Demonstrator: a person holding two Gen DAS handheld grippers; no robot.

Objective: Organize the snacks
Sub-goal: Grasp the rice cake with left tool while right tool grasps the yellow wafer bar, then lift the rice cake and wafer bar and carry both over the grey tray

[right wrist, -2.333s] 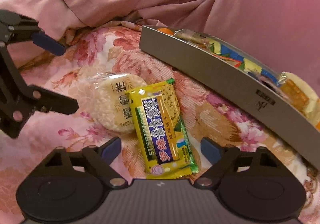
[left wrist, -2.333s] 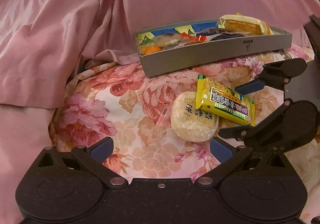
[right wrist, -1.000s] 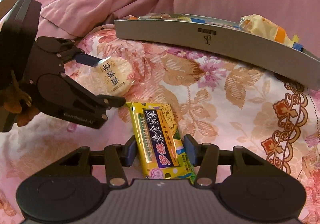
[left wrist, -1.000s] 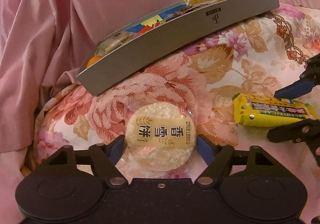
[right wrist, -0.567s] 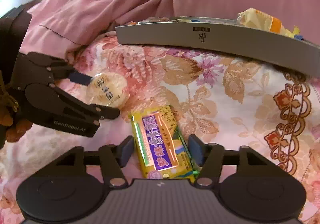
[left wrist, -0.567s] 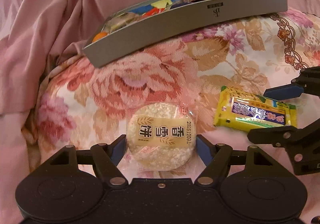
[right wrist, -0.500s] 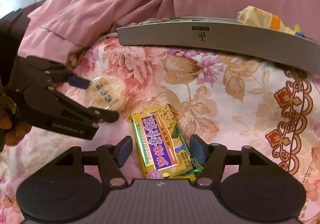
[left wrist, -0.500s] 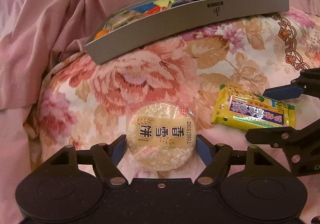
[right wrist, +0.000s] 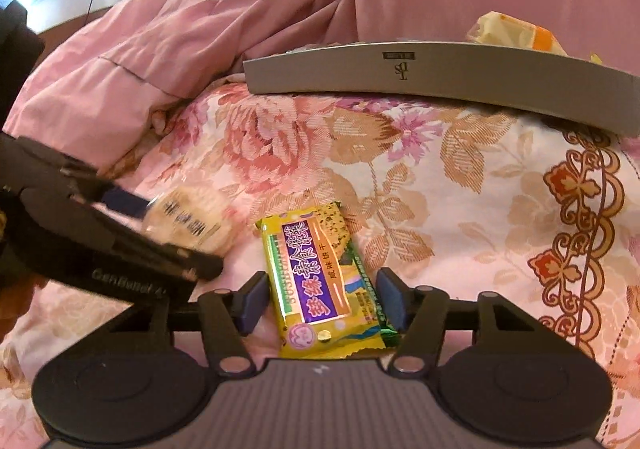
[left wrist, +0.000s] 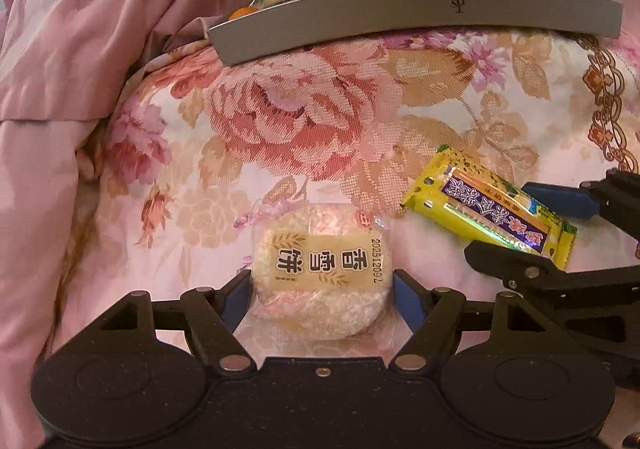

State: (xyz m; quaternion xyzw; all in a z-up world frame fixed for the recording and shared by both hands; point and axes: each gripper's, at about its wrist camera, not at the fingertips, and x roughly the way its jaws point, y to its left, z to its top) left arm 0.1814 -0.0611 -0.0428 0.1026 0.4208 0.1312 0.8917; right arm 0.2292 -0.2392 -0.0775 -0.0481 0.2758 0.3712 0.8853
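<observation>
Left wrist view: the left gripper sits low over a floral bedspread, its blue-padded jaws set on either side of a round rice cracker sealed in clear wrap with a beige printed band; the pads stand at the cracker's edges and appear to press on it, with the cracker's far half reaching out beyond the fingertips. Just to the right of it lies a yellow snack packet with a purple label, angled across the cloth, and the right gripper reaches in from the right edge with its fingers on either side of that packet. Right wrist view: the right gripper's jaws are closing around the yellow snack packet, which lies lengthwise between the blue pads with a narrow gap on each side, so nothing is clamped. To the left, blurred, the left gripper holds the rice cracker near the packet but apart from it. Farther back, well apart from both snacks, a long grey tray rests on the bedspread against rumpled pink bedding; it holds assorted wrapped snacks, among them a pale yellow wrapped pastry at its right end.
</observation>
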